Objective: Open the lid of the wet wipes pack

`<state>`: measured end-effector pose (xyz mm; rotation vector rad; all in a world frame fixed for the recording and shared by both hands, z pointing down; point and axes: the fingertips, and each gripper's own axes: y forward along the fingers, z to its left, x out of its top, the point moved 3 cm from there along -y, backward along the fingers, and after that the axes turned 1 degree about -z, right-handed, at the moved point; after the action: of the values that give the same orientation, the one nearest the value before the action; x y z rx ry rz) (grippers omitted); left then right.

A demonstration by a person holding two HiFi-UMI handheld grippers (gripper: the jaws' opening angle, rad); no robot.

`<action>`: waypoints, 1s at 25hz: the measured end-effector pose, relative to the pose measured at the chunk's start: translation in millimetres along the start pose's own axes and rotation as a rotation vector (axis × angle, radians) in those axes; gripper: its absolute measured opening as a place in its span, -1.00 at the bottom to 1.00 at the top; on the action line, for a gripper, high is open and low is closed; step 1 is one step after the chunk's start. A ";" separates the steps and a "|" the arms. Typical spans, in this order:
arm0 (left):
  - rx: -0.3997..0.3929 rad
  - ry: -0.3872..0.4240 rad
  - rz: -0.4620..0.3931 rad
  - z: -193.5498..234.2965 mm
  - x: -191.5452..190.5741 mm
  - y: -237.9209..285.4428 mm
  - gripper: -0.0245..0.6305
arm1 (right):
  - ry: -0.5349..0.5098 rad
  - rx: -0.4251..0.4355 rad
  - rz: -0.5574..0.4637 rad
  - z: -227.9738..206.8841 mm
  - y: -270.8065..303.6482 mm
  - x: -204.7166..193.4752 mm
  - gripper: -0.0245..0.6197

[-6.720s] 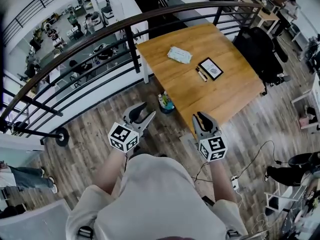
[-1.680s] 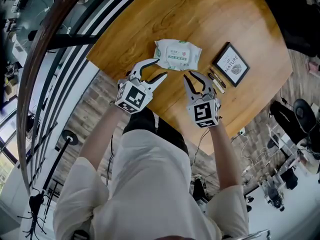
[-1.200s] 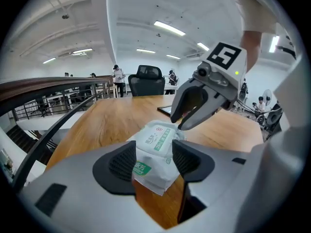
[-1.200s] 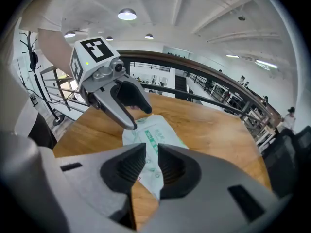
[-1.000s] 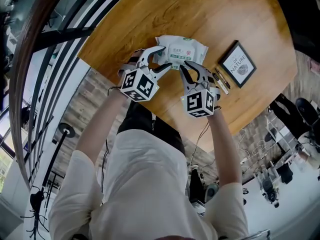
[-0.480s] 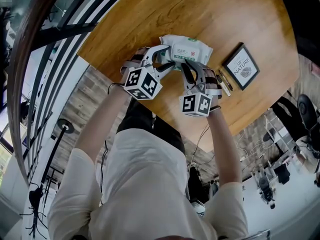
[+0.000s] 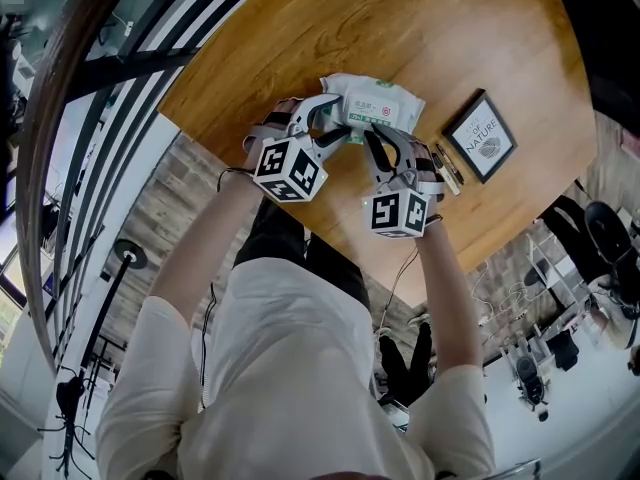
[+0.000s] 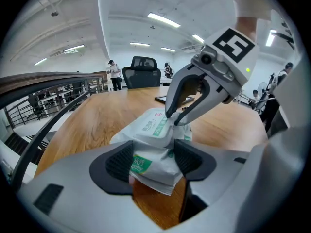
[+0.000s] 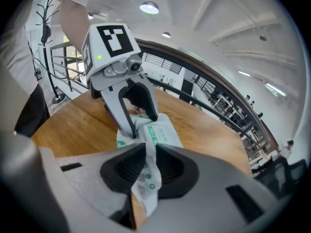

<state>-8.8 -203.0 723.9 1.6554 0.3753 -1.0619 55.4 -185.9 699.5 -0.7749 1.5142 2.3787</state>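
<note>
While on 1 pk (image 7: 386,101): 2 tongs (image 8: 153,160) (image 9: 148,167)

Framed picture (image 7: 481,136) beside pens (image 7: 448,166) on wooden table (image 7: 300,28)

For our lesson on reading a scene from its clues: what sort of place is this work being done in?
Most likely an open-plan office, perhaps on an upper level. A wooden table stands by a black railing, a black office chair sits behind it, and strip lights line the ceiling.
</note>
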 end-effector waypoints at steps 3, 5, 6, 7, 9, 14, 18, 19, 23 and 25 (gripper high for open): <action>-0.002 -0.003 -0.001 0.6 0.1 0.2 -0.15 | 0.043 -0.037 -0.035 -9.7 -7.2 8.6 -0.73; -0.002 -0.004 -0.002 0.6 -0.4 -0.1 -0.15 | 0.049 -0.058 -0.046 -15.4 -10.8 12.7 -0.73; -0.002 -0.004 -0.002 0.1 -0.7 -0.2 -0.15 | 0.053 -0.068 -0.051 -18.6 -12.3 14.0 -0.73; -0.002 -0.005 -0.003 -0.5 -0.9 -0.1 -0.15 | 0.056 -0.079 -0.052 -22.6 -13.5 15.1 -0.73; -0.001 -0.006 -0.005 -0.9 -1.3 0.3 -0.15 | 0.056 -0.112 -0.047 -32.5 -13.6 15.1 -0.73; -0.002 -0.005 -0.007 -0.2 -0.3 0.1 -0.15 | 0.069 -0.213 -0.022 -60.3 -6.3 6.4 -0.73; -0.003 -0.005 -0.013 0.0 0.7 -0.7 -0.15 | 0.110 -0.264 -0.008 -77.3 0.3 5.0 -0.70; -0.003 -0.007 -0.014 0.2 0.6 -0.9 -0.15 | 0.129 -0.280 -0.003 -81.7 2.3 4.1 -0.70; -0.007 -0.009 -0.020 0.6 -0.2 -0.6 -0.15 | 0.204 -0.292 0.027 -92.4 13.0 -6.0 -0.68; -0.007 -0.008 -0.026 0.6 -1.0 -0.7 -0.14 | 0.216 -0.280 0.043 -92.1 19.6 -11.9 -0.68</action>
<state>-10.1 -203.0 724.3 1.6433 0.3955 -1.0850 85.6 -275.4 690.6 -1.1028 1.2938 2.6481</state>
